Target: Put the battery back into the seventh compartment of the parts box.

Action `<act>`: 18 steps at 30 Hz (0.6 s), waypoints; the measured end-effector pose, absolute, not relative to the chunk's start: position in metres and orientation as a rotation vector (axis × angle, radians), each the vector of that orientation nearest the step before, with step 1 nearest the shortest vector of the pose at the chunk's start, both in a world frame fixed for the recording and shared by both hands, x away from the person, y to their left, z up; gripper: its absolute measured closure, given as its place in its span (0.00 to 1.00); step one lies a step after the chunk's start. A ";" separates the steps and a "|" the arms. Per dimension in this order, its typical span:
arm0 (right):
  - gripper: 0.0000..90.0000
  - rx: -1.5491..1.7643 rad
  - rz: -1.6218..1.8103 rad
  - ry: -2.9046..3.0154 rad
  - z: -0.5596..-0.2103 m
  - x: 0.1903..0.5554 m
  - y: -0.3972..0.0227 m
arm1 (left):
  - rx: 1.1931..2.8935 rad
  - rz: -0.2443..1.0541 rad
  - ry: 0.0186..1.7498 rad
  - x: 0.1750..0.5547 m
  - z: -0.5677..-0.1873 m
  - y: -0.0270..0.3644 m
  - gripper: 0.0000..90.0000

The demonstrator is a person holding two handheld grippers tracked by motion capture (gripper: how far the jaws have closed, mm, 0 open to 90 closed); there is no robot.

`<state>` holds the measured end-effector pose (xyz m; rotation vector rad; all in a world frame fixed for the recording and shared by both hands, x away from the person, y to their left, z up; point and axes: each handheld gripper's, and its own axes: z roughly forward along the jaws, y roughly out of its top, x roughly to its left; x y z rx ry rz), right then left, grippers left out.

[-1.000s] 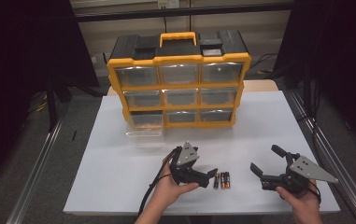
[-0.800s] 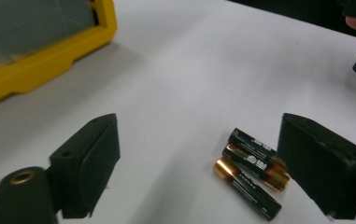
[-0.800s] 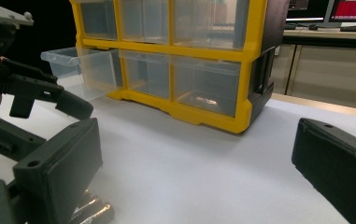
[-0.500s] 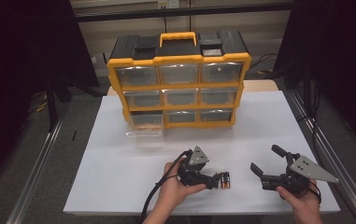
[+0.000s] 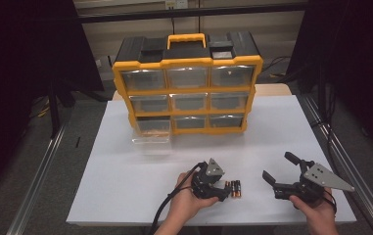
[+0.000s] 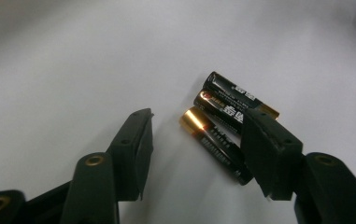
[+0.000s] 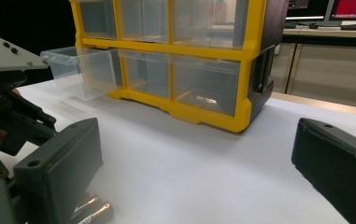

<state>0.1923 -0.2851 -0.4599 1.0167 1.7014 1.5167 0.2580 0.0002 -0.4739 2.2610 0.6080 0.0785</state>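
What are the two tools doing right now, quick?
Left tool: open, jaws just closing in around the nearest of three batteries, not gripping it yet.
Right tool: open, holding nothing.

The left gripper (image 5: 221, 187) has slid across the tabletop (image 5: 125, 181) from a spot just short of the batteries (image 5: 234, 188) until its jaws reach them. The jaws have just been closing from wide apart to about half that gap; in the left gripper view the nearest battery (image 6: 215, 143) now lies between them, one jaw over its end, the other clear of it
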 end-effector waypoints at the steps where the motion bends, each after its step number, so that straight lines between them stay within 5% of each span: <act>1: 0.02 1.017 1.517 1.701 -0.460 0.192 -0.285 | 2.261 0.078 0.608 0.258 -0.474 0.000 0.60; 8: 0.02 1.011 1.516 1.708 -0.460 0.192 -0.285 | 2.318 0.111 0.665 0.261 -0.473 0.007 0.85; 18: 0.02 1.006 1.514 1.713 -0.459 0.192 -0.284 | 2.270 0.040 0.722 0.270 -0.466 0.020 0.86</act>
